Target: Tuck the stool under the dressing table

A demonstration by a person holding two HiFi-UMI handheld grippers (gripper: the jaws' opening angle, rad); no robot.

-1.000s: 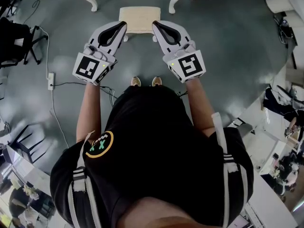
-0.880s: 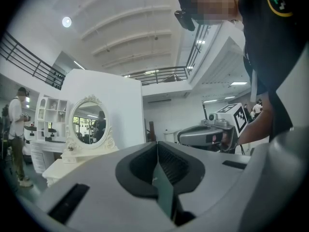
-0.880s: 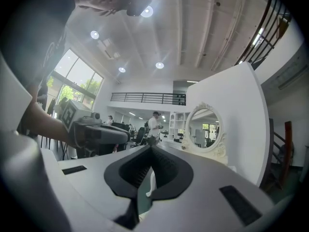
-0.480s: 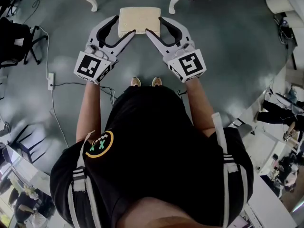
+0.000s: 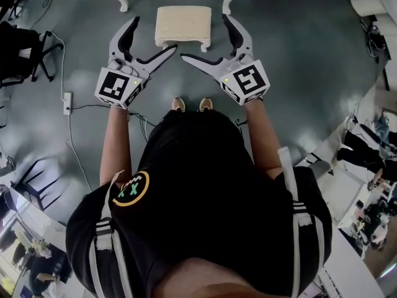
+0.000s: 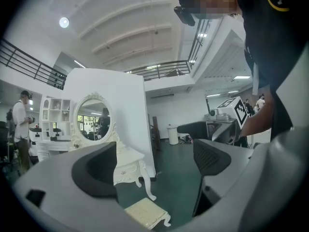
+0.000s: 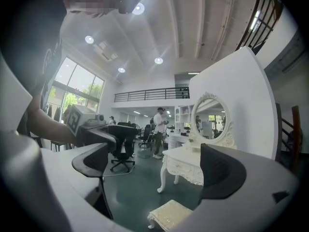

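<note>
Your left gripper (image 5: 154,34) and right gripper (image 5: 203,36) have just been swinging open, and both sets of jaws stand wide with nothing gripped (the stool (image 5: 183,23) shows low beyond them, untouched). It sits on the green floor ahead of your feet, just short of the dressing table's (image 7: 186,164) front legs, centred between them.

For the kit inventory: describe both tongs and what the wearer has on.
Left tongs and right tongs: light grey curved shells, black inner pads, each with a white cube bearing black square markers. Their jaws have just been opening, nothing between them. Worn: black short-sleeved T-shirt, white shoulder stripes, yellow-ringed round emblem.
</note>
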